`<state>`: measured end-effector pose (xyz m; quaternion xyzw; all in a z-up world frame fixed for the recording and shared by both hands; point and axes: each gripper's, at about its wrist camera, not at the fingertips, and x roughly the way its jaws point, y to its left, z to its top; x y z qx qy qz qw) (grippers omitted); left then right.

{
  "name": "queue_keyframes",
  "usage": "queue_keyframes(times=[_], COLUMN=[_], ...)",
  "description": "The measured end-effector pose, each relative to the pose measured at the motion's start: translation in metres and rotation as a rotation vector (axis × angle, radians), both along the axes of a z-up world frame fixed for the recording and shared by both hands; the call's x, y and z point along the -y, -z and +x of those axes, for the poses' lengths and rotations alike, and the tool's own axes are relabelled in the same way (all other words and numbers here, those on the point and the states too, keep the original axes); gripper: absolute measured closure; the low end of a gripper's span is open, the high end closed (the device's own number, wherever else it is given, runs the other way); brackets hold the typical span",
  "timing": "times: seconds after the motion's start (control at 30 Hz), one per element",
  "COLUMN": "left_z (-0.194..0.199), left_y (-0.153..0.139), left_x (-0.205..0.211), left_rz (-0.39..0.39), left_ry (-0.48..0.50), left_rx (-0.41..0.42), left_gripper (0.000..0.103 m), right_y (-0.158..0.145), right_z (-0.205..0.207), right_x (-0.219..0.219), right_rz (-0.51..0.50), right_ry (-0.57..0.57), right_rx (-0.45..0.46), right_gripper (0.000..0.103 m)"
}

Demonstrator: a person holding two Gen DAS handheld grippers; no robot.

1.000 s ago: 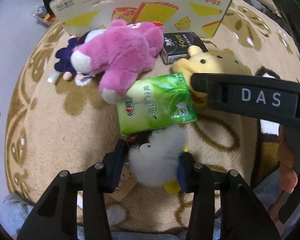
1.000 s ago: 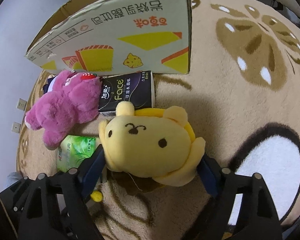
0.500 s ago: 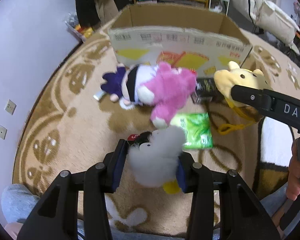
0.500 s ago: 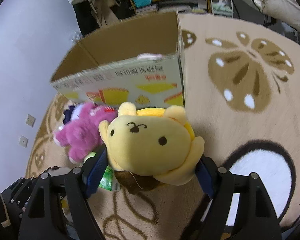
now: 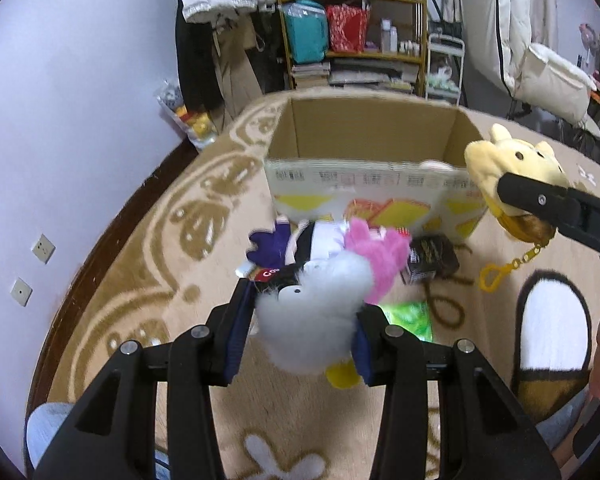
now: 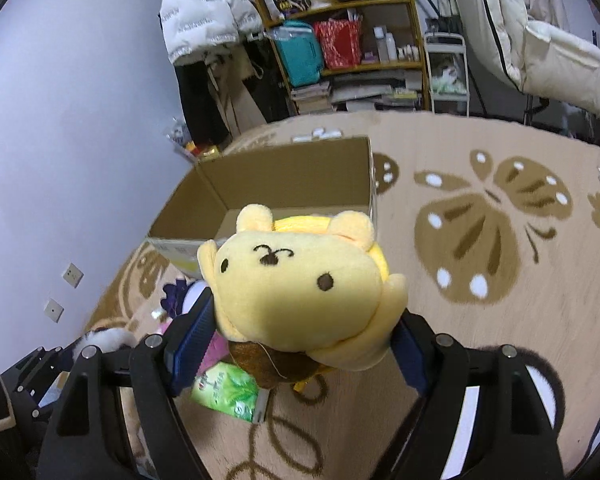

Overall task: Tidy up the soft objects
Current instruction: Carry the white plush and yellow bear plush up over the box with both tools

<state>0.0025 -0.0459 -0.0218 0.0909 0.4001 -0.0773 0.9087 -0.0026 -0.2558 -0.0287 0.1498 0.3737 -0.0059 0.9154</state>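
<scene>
Above the rug (image 5: 140,280), the white plush (image 5: 312,320) and yellow bear plush (image 6: 300,292), each pinched between fingers, are best carried over the open cardboard box (image 5: 364,140) before release.

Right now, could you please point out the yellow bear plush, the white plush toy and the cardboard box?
yellow bear plush (image 6: 300,300), right wrist view, on its face.
white plush toy (image 5: 312,320), left wrist view, on its fluffy body.
cardboard box (image 5: 364,178), left wrist view, on its near wall.

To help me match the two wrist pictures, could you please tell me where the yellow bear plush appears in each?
Left wrist view: the yellow bear plush sits at the right edge, clamped in the other hand's tongs.
Right wrist view: it fills the centre, between the blue pads.
Shared landmark: the open cardboard box, behind the plush in both views.
</scene>
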Motion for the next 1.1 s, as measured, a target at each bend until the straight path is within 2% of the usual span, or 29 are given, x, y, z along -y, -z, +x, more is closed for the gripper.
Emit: queue_keyframes(times=[0.3, 0.7, 0.93, 1.1], left_z=[0.025, 0.070, 0.098, 0.114], left_y=[-0.021, -0.046, -0.047, -0.045], left_x=[0.008, 0.028, 0.034, 0.039], left_rz=[0.000, 0.035, 0.033, 0.030], left_ry=[0.020, 0.041, 0.051, 0.076], left_rx=[0.092, 0.211, 0.221, 0.224], left_gripper=[0.061, 0.061, 0.060, 0.060], right_y=[-0.026, -0.052, -0.062, -0.057], right_z=[0.010, 0.047, 0.072, 0.086], right_x=[-0.001, 0.009, 0.011, 0.011], right_rz=[0.006, -0.048, -0.093, -0.105], right_ry=[-0.026, -0.035, -0.051, -0.059], right_rx=[0.041, 0.095, 0.123, 0.144], right_gripper=[0.019, 0.019, 0.019, 0.018])
